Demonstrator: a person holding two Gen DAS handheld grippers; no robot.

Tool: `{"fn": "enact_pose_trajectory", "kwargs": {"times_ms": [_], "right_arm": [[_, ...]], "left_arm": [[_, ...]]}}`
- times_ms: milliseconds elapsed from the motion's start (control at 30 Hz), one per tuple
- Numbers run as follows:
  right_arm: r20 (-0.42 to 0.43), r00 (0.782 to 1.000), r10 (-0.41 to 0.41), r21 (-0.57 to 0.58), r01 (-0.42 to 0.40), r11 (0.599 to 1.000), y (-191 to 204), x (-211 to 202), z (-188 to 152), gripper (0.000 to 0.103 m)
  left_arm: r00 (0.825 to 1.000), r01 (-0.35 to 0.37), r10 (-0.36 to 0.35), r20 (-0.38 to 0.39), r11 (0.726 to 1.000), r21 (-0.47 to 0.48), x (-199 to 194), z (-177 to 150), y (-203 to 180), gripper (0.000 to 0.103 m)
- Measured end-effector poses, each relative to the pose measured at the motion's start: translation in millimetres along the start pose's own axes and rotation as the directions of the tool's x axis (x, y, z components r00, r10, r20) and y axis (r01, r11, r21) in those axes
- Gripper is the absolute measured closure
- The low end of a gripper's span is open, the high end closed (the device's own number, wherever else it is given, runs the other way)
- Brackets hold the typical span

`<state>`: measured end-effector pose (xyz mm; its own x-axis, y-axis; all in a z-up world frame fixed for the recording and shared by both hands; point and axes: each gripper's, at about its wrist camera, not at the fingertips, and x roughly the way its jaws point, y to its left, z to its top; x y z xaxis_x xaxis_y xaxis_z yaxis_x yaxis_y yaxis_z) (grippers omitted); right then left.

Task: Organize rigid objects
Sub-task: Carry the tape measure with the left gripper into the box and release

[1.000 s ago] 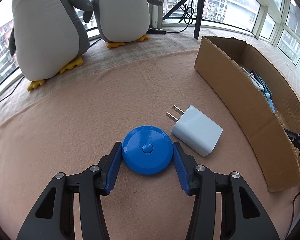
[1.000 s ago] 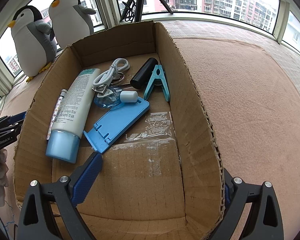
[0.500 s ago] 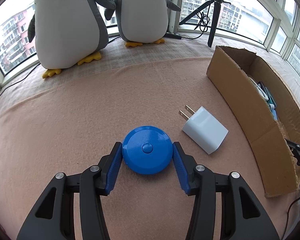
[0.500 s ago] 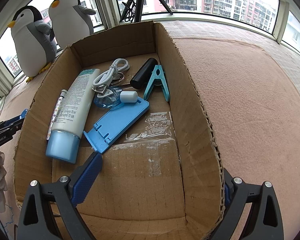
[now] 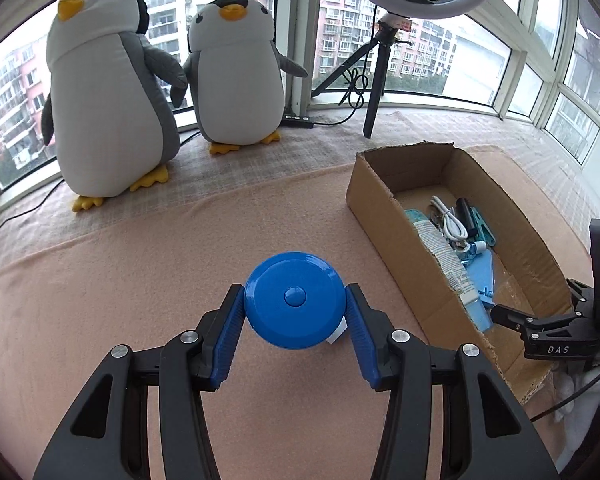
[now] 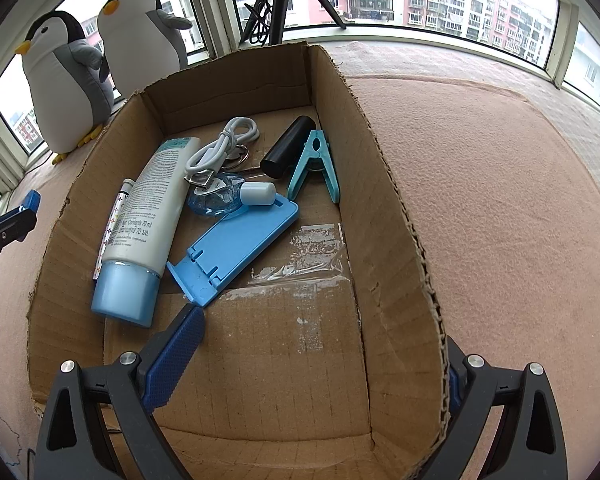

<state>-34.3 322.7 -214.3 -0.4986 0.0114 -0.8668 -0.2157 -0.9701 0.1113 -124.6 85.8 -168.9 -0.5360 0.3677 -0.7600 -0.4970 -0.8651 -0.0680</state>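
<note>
- The left gripper (image 5: pixel 295 312) is clamped on the blue disc (image 5: pixel 294 306), one pad on each side of its rim; the disc looks lifted clear of the pink blanket (image 5: pixel 120 280).
- The disc is round, so it has no long axis; its flat face with the centre button tilts up toward the camera, rim across the jaws.
- A white scrap shows under the disc's right edge, possibly the charger (image 5: pixel 337 334); mostly hidden, so I can't be sure.
- The box (image 5: pixel 384 216) lies to the right of the held disc and a little further off, its long axis running from the window side toward the blanket's near right edge. Its near wall stands between disc and floor of the box.
- The right gripper (image 6: pixel 320 356) is wide open and holds nothing; it straddles the box's right wall, left finger (image 6: pixel 176 350) inside, right one outside.
- Inside, the tube (image 6: pixel 148 216), stand (image 6: pixel 236 244), cable (image 6: pixel 220 148), clip (image 6: pixel 314 164) and black cylinder (image 6: pixel 288 146) crowd the far end; the near end is bare.
- Judged: the left gripper carries; the drop suits the bare near end.
</note>
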Motion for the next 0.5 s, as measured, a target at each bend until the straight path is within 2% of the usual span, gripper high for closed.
{"fn": "enact_pose_trajectory", "kwargs": {"times_ms": [267, 500], "right_arm": [[0.000, 1.000, 0.000, 0.000, 0.000, 1.000, 0, 0, 0, 0.007], [0.000, 1.000, 0.000, 0.000, 0.000, 1.000, 1, 0, 1, 0.007]], "left_arm": [[0.993, 0.113, -0.114, 0.042, 0.993, 0.037, -1, 35, -47, 0.054], [0.983, 0.184, -0.185, 0.016, 0.982, 0.051, 23, 59, -82, 0.054]]}}
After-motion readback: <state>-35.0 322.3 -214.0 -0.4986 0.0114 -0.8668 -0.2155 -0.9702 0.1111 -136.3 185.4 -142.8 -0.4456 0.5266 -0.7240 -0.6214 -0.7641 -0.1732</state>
